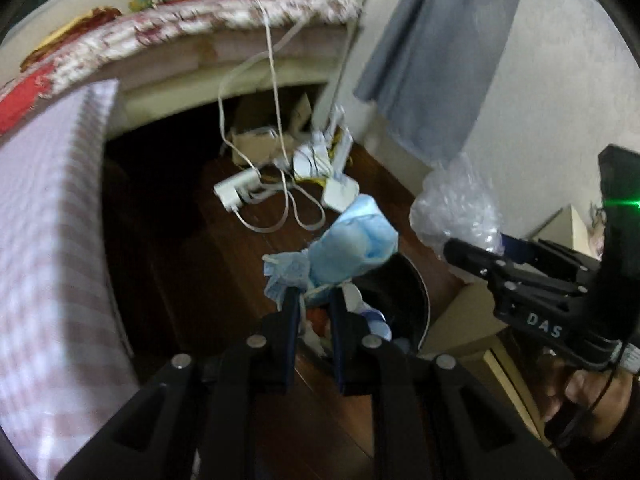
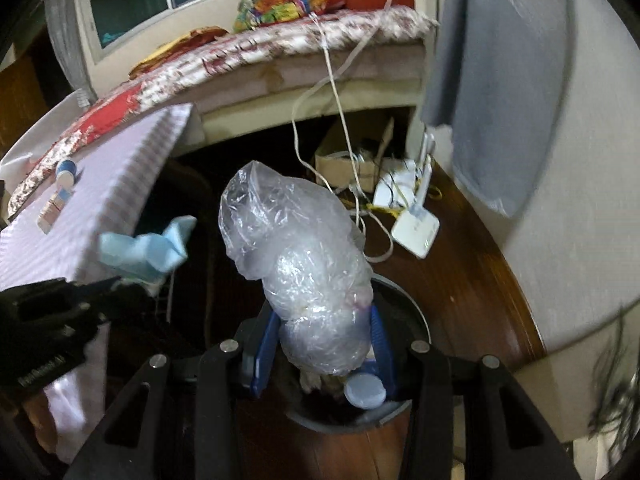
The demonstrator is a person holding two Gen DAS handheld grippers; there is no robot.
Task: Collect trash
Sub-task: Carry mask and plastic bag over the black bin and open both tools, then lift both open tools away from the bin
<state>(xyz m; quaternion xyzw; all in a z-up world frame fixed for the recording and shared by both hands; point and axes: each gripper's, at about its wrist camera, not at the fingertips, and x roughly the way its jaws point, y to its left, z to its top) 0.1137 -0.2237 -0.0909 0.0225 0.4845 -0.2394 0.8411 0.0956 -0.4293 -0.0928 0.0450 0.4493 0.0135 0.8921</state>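
My left gripper (image 1: 314, 300) is shut on a crumpled blue face mask (image 1: 352, 240), which sticks up above the fingertips. Below it on the wooden floor stands a dark round bin (image 1: 416, 300) with trash inside. My right gripper (image 2: 324, 336) is shut on a crumpled clear plastic bag (image 2: 296, 256) and hangs over the same bin (image 2: 416, 316), where a white lid (image 2: 366, 390) and other scraps lie. In the left wrist view the right gripper (image 1: 472, 256) and its plastic bag (image 1: 456, 208) show at right. In the right wrist view the blue mask (image 2: 148, 248) and the left gripper (image 2: 104, 288) show at left.
A table with a pink checked cloth (image 1: 48, 220) stands at left, a bed with a patterned quilt (image 1: 200, 28) behind. White chargers and cables (image 1: 280, 176) and a cardboard box (image 2: 344, 160) lie on the floor beyond the bin. A grey cloth (image 1: 436, 52) hangs on the right wall.
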